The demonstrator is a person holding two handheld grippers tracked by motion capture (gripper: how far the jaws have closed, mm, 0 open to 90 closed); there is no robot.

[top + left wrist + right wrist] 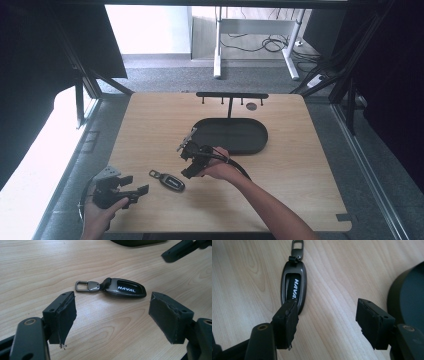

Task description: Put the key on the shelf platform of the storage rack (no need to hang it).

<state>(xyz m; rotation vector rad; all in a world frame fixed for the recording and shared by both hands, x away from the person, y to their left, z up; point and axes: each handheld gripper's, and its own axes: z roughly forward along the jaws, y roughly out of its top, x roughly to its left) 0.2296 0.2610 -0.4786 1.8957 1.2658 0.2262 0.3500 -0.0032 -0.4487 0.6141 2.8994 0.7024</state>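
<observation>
Car key (pixel 169 180) lies flat on the desk (pixel 300 170), between the two, long axis running left-right. Right hand-held gripper (pixel 189 159) is nearer, jaws wide, just above-right of it. Left hand-held gripper (pixel 131 191) also gapes wide, empty.

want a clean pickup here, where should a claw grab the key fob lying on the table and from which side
Grip the key fob across its narrow width at mid-body, coming straight down from above. It lies flat on the table, long and slim, so only its two long edges give the pads parallel faces. The metal clip at one end looks too thin and loose. The right claw hangs open close by.
</observation>
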